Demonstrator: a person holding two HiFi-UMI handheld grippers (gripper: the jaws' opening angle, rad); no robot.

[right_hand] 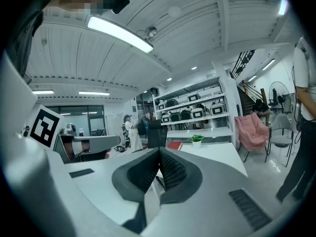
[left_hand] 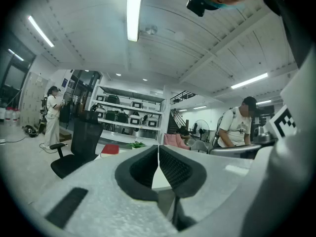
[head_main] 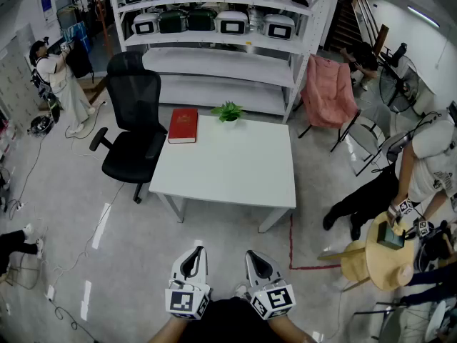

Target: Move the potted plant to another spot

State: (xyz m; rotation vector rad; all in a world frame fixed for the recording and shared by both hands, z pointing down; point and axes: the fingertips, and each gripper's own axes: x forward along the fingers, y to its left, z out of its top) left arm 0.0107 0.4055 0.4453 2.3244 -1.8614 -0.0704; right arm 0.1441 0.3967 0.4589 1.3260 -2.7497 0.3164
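Observation:
A small potted plant (head_main: 228,111) with green leaves in a white pot stands at the far edge of the white table (head_main: 235,170). It also shows far off as the plant (right_hand: 197,139) in the right gripper view and as a green speck (left_hand: 137,144) in the left gripper view. My left gripper (head_main: 193,254) and right gripper (head_main: 256,258) are held close to my body at the bottom of the head view, well short of the table. Both are shut with nothing between the jaws (left_hand: 158,154) (right_hand: 159,158).
A red book (head_main: 183,125) lies at the table's far left corner. A black office chair (head_main: 133,131) stands left of the table, a pink folding chair (head_main: 327,95) at the back right, shelves (head_main: 214,41) behind. People work at a round wooden table (head_main: 389,252) on the right.

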